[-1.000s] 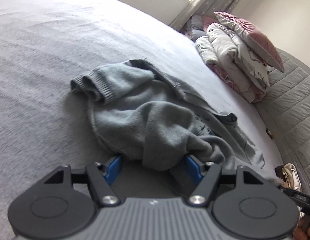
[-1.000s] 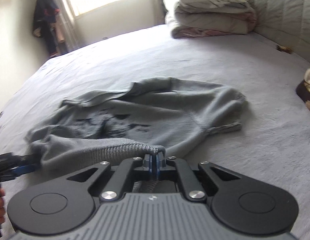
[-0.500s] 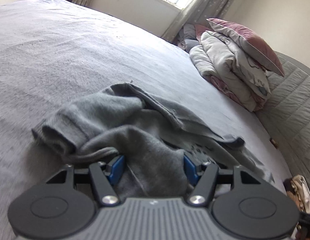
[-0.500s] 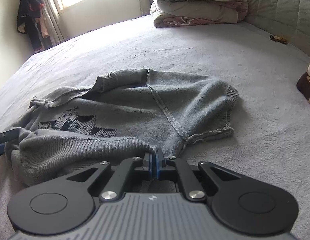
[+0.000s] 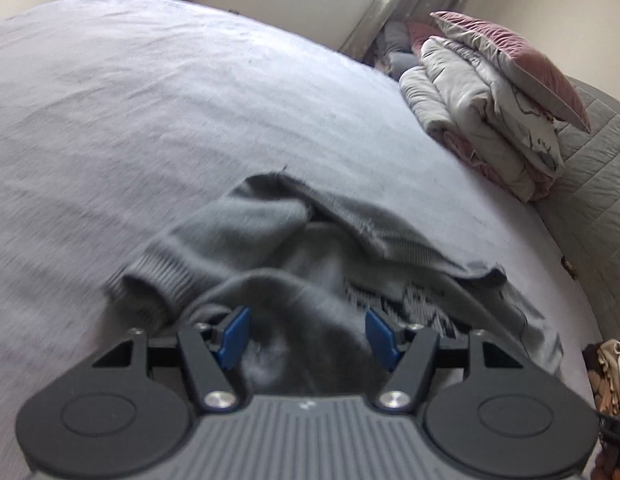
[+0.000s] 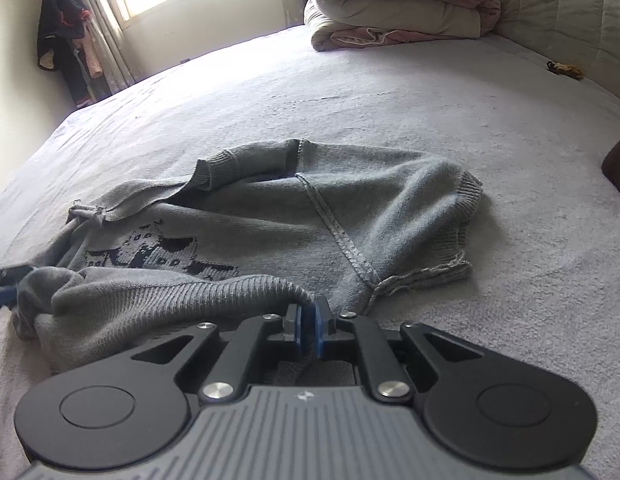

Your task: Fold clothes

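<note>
Left wrist view
- Left claw (image 5: 307, 334): blue pads are seen wide apart, with a bunched fold of the grey sweater (image 5: 330, 256) lying between them; no clamping is shown.
- Sweater position: it is spread on the bed (image 5: 150, 120), directly ahead of the claw, its length running away toward the right.
- Hidden or unclear: the near part is covered by the claw body; the knitted pattern is only partly exposed under a fold; the left area is blurred.
- Background: folded bedding (image 5: 482, 112) topped by a pink pillow (image 5: 518, 56) is stacked against the quilted headboard (image 5: 590, 184).

Right wrist view
- Right claw (image 6: 307, 330): pads are pressed together on the ribbed hem of the sweater (image 6: 310, 216).
- Long axis: the garment lies crosswise, left to right; one short sleeve points right, the dark motif (image 6: 158, 252) sits left of centre.
- Cut off: the left end is bunched at the frame edge, where something blue is only partly visible.
- Far corner: hanging clothes (image 6: 66, 40) are seen beside the window.
</note>
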Tool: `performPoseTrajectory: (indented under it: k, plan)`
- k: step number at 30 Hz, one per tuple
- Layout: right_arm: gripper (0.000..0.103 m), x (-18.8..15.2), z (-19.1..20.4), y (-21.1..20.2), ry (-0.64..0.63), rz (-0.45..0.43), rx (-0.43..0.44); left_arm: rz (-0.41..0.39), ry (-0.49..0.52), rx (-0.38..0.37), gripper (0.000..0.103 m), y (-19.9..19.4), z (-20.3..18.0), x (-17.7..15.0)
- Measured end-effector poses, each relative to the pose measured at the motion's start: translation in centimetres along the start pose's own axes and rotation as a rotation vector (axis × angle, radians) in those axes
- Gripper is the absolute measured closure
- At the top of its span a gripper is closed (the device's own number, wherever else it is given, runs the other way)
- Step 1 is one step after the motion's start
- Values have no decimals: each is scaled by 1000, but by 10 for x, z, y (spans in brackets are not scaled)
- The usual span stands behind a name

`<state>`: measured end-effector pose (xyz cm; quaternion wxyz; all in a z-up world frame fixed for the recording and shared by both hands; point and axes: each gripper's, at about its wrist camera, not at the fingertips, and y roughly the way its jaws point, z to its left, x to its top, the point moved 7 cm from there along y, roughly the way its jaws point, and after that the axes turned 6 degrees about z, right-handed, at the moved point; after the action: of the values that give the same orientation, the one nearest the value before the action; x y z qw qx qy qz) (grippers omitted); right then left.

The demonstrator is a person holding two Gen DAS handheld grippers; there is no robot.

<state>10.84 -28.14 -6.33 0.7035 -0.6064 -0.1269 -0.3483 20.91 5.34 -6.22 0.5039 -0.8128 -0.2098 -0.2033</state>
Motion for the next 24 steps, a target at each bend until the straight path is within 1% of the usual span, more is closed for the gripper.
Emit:
performPoseTrajectory:
  k: [2, 6, 9, 12, 16, 18, 20, 23, 24]
  plan:
    - [94, 1, 2, -3, -7, -4, 7, 15, -38, -2, 37, -11, 5, -9]
    - [94, 2, 3, -8, -1, -7, 20, 17, -95, -9, 36, -28, 16, -26]
    - [94, 2, 4, -8, -2, 1, 31, 30, -78, -10, 38, -28, 16, -39]
    - [94, -2, 5, -9, 1, 19, 44, 27, -46, -5, 42, -16, 13, -51]
    - [94, -8, 6, -13, 1, 37, 56, -25, 9, -34, 53, -2, 4, -55]
    - [93, -11, 6, -14, 10, 46, 62, -58, 35, -40, 60, 4, 0, -55]
    - [92, -15, 6, -11, 28, 64, 72, -72, 31, -57, 87, 9, -1, -54]
    - [93, -18, 5, -9, 47, 74, 77, -96, 17, -62, 95, 5, -5, -52]
    - [95, -18, 4, -10, 54, 72, 78, -109, 20, -59, 95, 0, -8, -51]
